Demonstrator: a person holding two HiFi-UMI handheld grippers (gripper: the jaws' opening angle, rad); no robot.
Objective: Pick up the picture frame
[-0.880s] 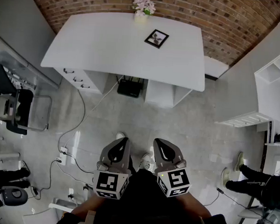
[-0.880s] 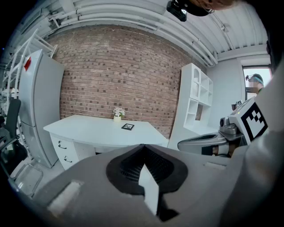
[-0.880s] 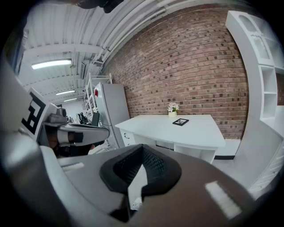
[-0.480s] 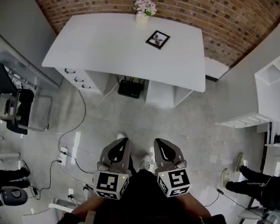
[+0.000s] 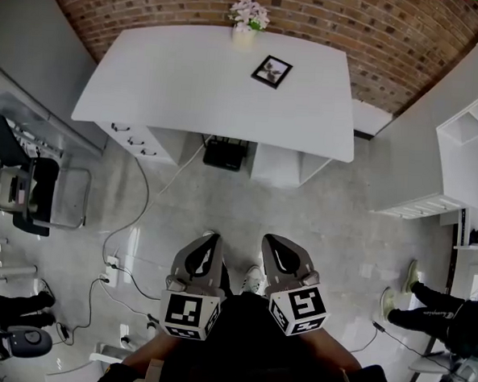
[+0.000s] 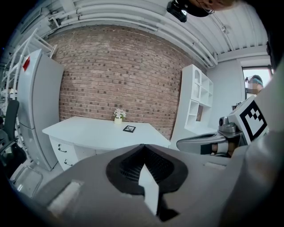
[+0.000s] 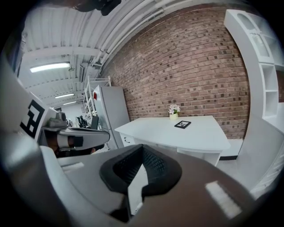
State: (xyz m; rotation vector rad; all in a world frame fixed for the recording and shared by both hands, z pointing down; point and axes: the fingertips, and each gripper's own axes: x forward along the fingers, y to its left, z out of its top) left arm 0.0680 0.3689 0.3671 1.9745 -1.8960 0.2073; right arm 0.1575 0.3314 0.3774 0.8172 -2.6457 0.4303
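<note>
Both grippers are closed with nothing in them — the left gripper (image 5: 205, 255) and right gripper (image 5: 280, 256) sit side by side over the floor. The picture frame (image 5: 271, 71) lies flat on the white desk (image 5: 173, 85), well away, near the flower vase (image 5: 248, 17).
</note>
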